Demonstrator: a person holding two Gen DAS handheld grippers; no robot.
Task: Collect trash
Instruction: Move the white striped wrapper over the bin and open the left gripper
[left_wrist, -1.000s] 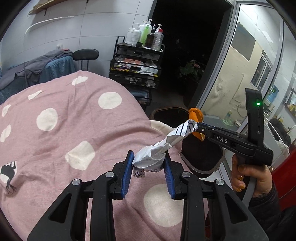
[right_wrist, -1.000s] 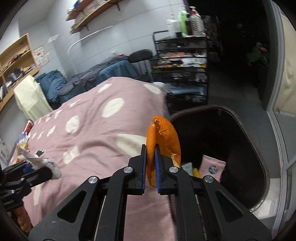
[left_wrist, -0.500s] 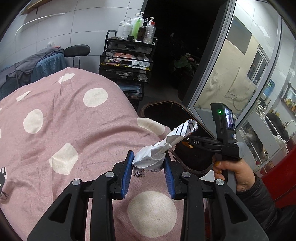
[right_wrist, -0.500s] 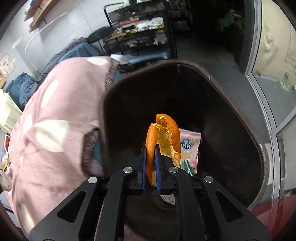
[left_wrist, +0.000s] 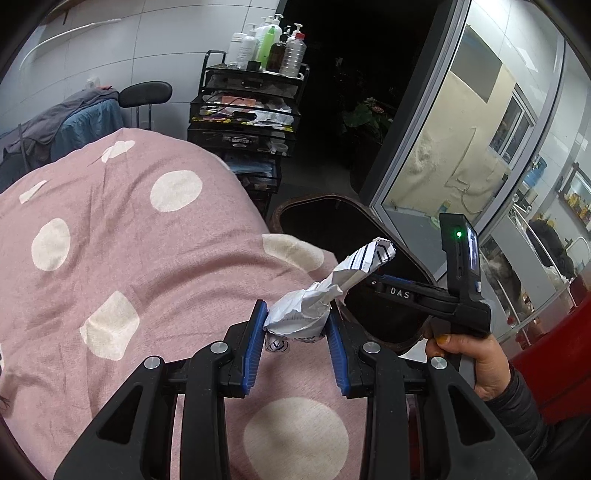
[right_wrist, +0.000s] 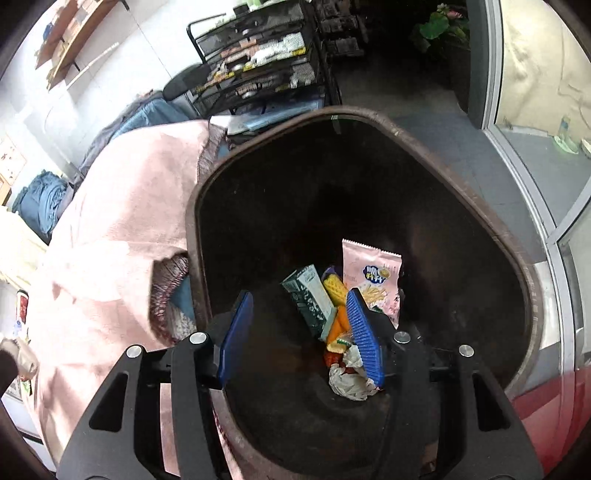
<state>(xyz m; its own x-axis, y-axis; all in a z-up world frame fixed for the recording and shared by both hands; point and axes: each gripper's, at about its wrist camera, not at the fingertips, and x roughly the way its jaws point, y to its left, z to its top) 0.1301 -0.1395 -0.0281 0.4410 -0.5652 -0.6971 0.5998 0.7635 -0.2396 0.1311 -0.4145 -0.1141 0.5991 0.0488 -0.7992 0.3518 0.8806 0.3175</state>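
A pink blanket (left_wrist: 122, 266) with pale spots covers the surface in the left view, and a black cart (left_wrist: 245, 110) stands at 12 o'clock. The left gripper (left_wrist: 297, 332) is clamped on a crumpled wrapper (left_wrist: 314, 306), which sticks out toward 1 o'clock.

In the right view, the right gripper (right_wrist: 299, 332) is wide open and holds nothing, above the dark bin (right_wrist: 480, 221). Orange peel (right_wrist: 338, 326) lies at the bin bottom between a green carton (right_wrist: 310, 299) and a pink snack bag (right_wrist: 371, 273).

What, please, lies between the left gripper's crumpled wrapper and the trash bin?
In the left wrist view, the right gripper reaches across between the crumpled wrapper and the trash bin.
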